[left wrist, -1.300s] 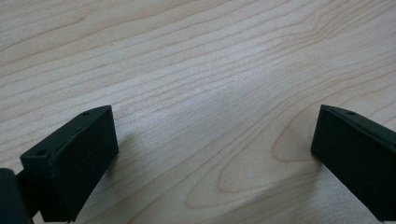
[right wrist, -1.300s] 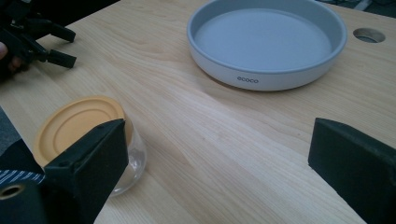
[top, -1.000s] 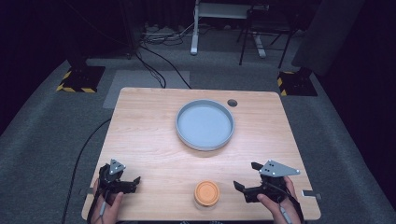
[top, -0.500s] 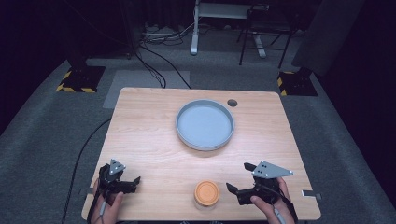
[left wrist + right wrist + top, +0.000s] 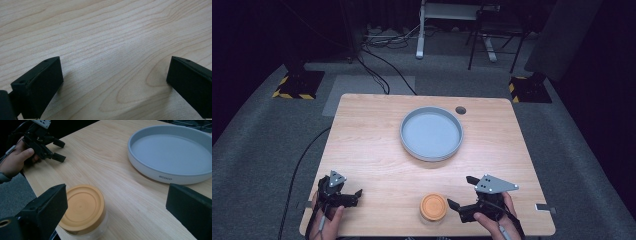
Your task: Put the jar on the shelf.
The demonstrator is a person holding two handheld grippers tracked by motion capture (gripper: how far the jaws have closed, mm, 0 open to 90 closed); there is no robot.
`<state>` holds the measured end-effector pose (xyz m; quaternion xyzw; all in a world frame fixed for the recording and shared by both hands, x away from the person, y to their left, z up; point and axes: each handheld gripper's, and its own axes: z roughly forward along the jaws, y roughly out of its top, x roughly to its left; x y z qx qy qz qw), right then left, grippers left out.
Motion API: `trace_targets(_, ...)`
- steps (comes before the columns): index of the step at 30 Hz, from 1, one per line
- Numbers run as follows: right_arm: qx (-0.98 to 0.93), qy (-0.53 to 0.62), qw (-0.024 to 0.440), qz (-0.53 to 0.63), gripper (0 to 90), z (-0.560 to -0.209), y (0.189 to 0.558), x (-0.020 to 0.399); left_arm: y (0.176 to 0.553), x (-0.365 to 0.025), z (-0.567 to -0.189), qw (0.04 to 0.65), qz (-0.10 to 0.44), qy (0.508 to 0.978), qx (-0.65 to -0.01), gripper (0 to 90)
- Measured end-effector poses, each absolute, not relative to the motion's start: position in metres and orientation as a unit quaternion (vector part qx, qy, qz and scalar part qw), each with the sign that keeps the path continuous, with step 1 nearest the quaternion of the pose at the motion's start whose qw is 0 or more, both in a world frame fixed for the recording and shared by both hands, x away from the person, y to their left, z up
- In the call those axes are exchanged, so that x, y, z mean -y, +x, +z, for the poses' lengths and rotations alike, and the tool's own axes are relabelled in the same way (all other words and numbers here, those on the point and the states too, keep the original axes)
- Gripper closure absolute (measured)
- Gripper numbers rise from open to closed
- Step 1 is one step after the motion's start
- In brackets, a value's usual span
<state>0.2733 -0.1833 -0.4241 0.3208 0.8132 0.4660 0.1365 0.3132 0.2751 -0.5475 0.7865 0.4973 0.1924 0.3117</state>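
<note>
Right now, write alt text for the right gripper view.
An open claw frames a clear jar with an orange lid, close to its left jaw on a wooden table. A grey tray sits beyond at right; the other claw, in a hand, rests far left.

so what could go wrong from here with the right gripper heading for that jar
The orange-lidded jar stands close to the table's near edge, so a nudge from the open right gripper might push it off. One jaw already sits near the lid in the right gripper view while the other is far off, so closing now could tip the jar rather than clamp it.
</note>
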Motion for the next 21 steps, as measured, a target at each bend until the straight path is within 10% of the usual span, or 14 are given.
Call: trace_targets(21, -0.815, 0.307, 0.126, 0.475, 2.3, -0.435, 0.267, 0.152, 0.313, -0.275, -0.548, 0.312, 0.192, 0.786, -0.497, 0.5)
